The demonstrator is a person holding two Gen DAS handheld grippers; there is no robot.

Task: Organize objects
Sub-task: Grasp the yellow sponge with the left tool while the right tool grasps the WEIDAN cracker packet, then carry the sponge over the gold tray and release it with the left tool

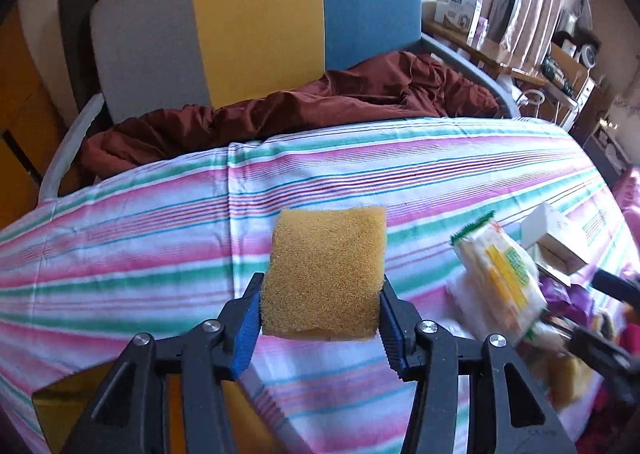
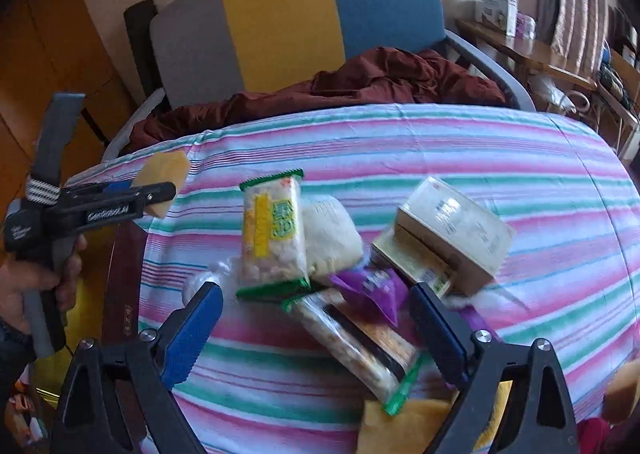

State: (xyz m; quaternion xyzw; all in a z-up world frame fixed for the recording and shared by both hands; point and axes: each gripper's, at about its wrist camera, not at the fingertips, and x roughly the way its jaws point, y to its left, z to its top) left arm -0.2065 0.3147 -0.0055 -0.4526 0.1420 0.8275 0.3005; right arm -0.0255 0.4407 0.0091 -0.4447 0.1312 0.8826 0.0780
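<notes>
The left gripper [image 1: 322,294] is squeezing a yellow sponge [image 1: 324,274] between its jaws, holding it above the striped sheet [image 1: 140,254], and that soft foam could be slipping out. The right gripper [image 2: 316,318] is hanging with jaws wide apart over a heap of snack packets [image 2: 274,230] and a box [image 2: 452,238]; closing here risks grabbing 2 packets or toppling the pile.

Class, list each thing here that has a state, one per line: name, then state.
left tool: shut on the sponge
sponge: held off the striped cloth
right tool: open, holding nothing
snack packet: sealed, lying in the pile
box: closed, tilted
brown blanket: crumpled
</notes>
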